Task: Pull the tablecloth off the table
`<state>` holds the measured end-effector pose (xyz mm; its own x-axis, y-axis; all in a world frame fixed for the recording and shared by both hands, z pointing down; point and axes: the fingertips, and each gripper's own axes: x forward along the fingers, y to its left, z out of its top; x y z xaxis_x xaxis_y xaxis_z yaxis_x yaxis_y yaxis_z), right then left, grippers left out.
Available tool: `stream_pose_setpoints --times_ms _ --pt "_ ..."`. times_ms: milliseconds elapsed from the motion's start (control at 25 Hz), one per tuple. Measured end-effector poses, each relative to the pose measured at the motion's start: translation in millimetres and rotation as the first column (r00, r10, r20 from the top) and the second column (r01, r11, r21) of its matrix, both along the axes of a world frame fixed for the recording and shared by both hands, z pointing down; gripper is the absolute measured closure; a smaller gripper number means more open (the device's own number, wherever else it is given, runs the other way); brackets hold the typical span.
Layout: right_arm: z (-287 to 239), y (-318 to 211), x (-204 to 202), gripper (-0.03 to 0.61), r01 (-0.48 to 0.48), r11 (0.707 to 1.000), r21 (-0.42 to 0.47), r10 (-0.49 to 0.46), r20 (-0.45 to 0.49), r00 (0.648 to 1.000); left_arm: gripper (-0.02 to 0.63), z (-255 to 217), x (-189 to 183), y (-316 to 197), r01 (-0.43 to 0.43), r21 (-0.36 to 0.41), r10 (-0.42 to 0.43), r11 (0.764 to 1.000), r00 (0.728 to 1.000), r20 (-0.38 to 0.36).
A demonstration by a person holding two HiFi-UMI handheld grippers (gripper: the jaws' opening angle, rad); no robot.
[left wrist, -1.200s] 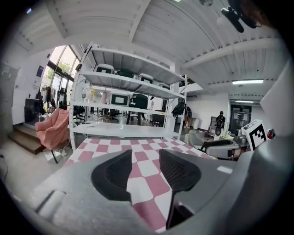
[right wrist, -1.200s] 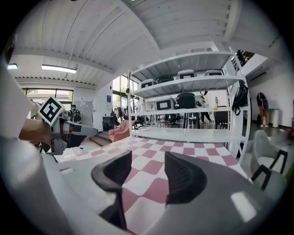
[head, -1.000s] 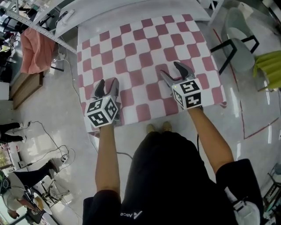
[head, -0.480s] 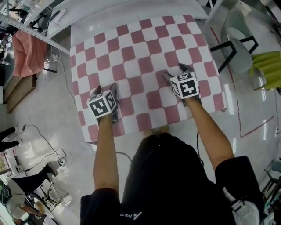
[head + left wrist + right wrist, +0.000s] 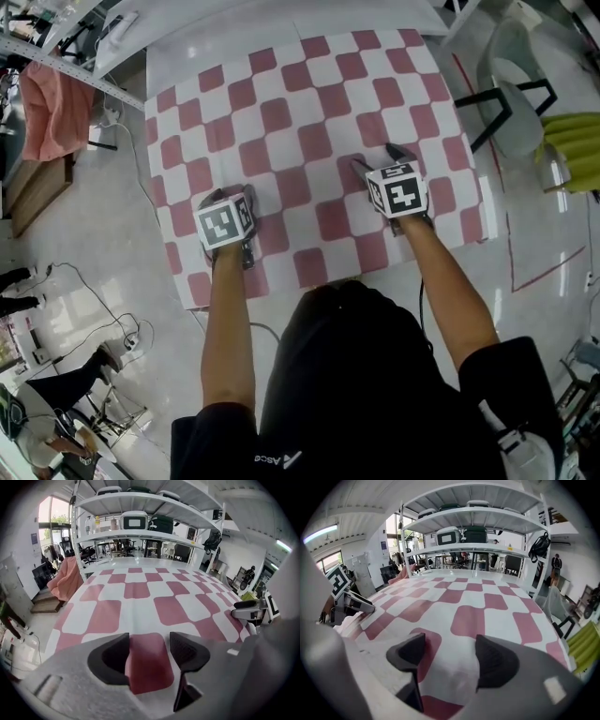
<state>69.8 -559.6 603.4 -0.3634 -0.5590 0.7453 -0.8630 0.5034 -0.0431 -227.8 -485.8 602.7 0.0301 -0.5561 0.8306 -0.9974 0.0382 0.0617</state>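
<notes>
A pink-and-white checked tablecloth (image 5: 300, 122) covers the table and hangs over its near edge. My left gripper (image 5: 232, 194) rests low on the cloth near the front left. Its jaws have just been opening wide, then eased in slightly. They stand open over a pink square of the tablecloth (image 5: 145, 602), which lies flat between the left gripper's (image 5: 147, 656) pads. My right gripper (image 5: 380, 159) sits on the cloth at the front right. Its jaws have just been opening. In the right gripper view the tablecloth (image 5: 487, 602) rises slightly between the open right gripper (image 5: 450, 660).
A grey chair (image 5: 511, 98) with black legs stands right of the table, with a yellow-green thing (image 5: 574, 150) beyond it. A pink cloth (image 5: 52, 108) hangs on a rack at the left. Cables (image 5: 112, 314) lie on the floor. Shelving (image 5: 140, 522) stands behind the table's far end.
Both grippers have come down onto the cloth and tipped more steeply downward. Their jaws stand wider apart than before.
</notes>
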Motion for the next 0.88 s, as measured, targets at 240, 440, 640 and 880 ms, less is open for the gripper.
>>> stream_pose_setpoints --times_ms 240,440,640,880 --pt "-2 3 -15 0.369 0.054 0.998 -0.015 -0.055 -0.007 0.998 0.425 -2 10 -4 -0.066 0.004 0.066 0.998 0.998 0.023" --pt "0 6 -35 0.550 0.090 0.996 0.000 -0.090 -0.007 0.996 0.495 1 19 -7 -0.105 0.006 0.105 0.994 0.993 0.053" --pt "1 10 -50 0.571 0.114 0.993 -0.017 -0.113 0.015 0.993 0.579 -4 18 -9 -0.126 0.029 0.123 0.992 0.987 0.100" --pt "0 17 -65 0.572 0.151 0.988 -0.029 -0.150 0.043 0.988 0.603 -7 18 -4 -0.088 0.077 0.085 0.993 0.996 0.035"
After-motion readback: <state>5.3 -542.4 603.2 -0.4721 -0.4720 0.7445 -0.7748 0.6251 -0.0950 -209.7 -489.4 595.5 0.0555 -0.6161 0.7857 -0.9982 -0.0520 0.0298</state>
